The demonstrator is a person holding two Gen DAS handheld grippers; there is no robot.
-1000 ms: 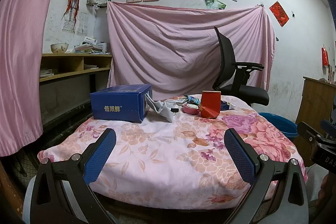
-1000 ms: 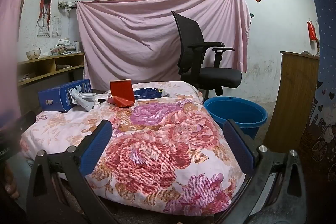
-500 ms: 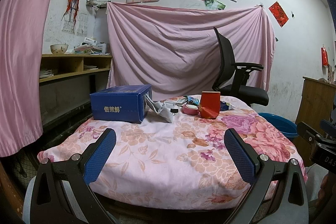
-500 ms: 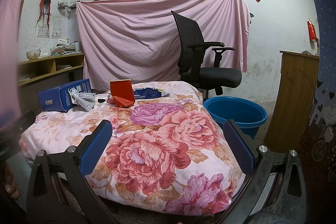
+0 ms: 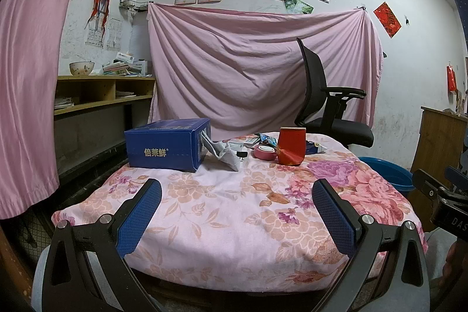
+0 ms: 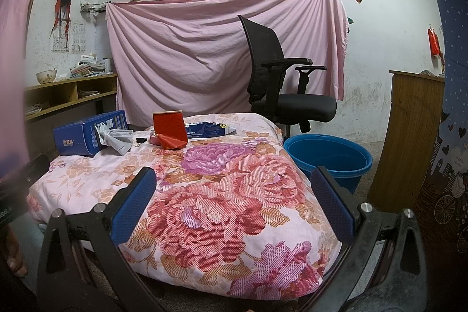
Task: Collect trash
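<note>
Nearest to me, the left gripper (image 5: 237,209) hangs in front of the near edge of the tabletop (image 5: 222,212), its blue-padded fingers (image 5: 140,212) spread wide and released, gripping nothing. The right gripper (image 6: 234,203) hovers beside it at the tabletop's right-hand near corner, fingers (image 6: 333,206) just as far apart and empty.

The tabletop is draped in a pink floral cloth, and its near half is bare fabric. The trash sits well apart from both grippers, gathered along the far side around a red paper bag (image 5: 291,146) that stands upright there. Touching the bag's left foot is a pink tape roll (image 5: 264,151). Further left of the bag lies a crumpled grey-white wrapper (image 5: 223,152), spilling against the open end of a blue carton (image 5: 168,148) printed with white characters. A small black clip (image 5: 241,155) rests between the wrapper and the tape roll. Behind and right of the bag lies a flat blue packet (image 6: 209,129), with a few small wrappers (image 5: 264,139) scattered behind the bag.

Right of the bag and down on the floor stands a blue plastic basin (image 6: 327,158), close against the tabletop's side. Behind the bag is a black office chair (image 6: 280,84), and beyond that a pink sheet (image 5: 248,63) hangs across the wall.
</note>
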